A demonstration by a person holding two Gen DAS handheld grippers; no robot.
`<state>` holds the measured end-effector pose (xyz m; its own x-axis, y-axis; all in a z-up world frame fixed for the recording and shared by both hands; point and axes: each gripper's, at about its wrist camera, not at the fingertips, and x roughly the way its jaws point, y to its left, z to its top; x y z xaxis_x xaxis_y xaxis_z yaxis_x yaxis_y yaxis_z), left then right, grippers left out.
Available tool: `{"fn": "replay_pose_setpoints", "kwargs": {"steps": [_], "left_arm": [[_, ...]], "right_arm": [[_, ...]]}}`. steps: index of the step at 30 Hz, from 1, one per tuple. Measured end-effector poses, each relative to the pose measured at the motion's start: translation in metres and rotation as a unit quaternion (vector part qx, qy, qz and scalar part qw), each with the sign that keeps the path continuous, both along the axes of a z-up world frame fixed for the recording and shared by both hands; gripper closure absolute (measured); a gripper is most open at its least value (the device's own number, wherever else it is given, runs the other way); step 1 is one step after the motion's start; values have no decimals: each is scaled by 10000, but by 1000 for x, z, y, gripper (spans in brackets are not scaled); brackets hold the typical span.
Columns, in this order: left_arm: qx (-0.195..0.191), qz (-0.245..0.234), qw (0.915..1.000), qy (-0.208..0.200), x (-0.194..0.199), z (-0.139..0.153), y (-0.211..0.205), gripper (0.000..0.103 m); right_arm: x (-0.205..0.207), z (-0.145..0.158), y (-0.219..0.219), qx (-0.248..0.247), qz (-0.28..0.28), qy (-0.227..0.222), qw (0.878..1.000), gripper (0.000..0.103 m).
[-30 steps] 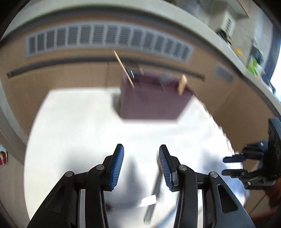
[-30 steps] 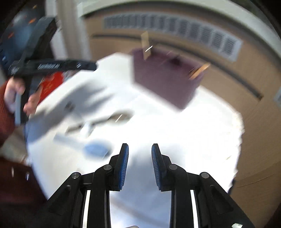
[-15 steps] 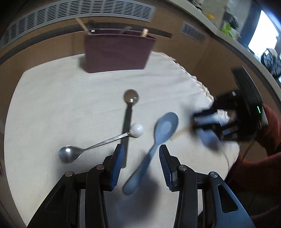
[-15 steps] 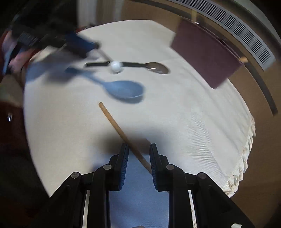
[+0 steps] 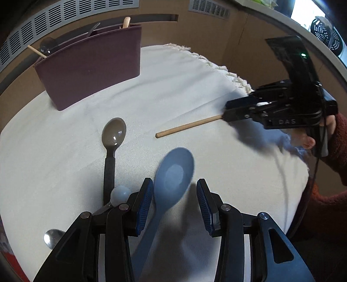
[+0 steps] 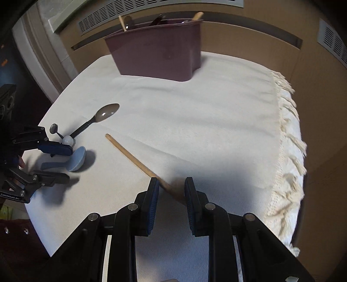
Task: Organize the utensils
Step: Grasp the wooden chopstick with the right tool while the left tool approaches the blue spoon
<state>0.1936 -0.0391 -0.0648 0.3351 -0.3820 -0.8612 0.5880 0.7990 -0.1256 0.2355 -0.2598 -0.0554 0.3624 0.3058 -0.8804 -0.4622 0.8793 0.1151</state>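
A blue plastic spoon (image 5: 173, 173) lies on the white cloth, its handle running between the jaws of my open left gripper (image 5: 174, 204); it also shows in the right wrist view (image 6: 76, 161). A wooden stick utensil (image 5: 188, 127) lies to the right, its far end between the jaws of my open right gripper (image 6: 170, 195); the stick (image 6: 130, 153) passes between them. A grey-bowled spoon with a black handle (image 5: 112, 141) and a metal spoon with a white ball end (image 5: 119, 194) lie left. A maroon utensil holder (image 5: 91, 65) stands at the back with several utensils in it.
The white cloth (image 6: 216, 121) has a fringed edge (image 6: 288, 134) on the right side. A brown wall with vent grilles (image 5: 65, 19) runs behind the holder. The table edge drops off close to the right gripper.
Both grippers have come down toward the cloth. The left one now straddles the blue spoon's handle. The right one now straddles the end of the wooden stick.
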Motion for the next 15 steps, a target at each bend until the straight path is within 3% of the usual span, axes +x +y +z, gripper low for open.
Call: {"fn": "replay_pose_setpoints", "kwargs": {"steps": [4,9,13,15], "left_arm": [[-82,225,9997,49,10,-2,6,60],[-271,867,9959,-30,26,2,28,60],[-720,1279,9892,-25,29,12,53,60],[-1021,1435,9843,-69,27,22,66,60]], "right_arm": [[-15,3,-12,-41,-314,-100,9994,81],[-37,6,-10,93,-605,-19,9981,76],[-60,4,17,204,-119,145,9996,75],[-73,4,39,-16,305,33,9995,75]]}}
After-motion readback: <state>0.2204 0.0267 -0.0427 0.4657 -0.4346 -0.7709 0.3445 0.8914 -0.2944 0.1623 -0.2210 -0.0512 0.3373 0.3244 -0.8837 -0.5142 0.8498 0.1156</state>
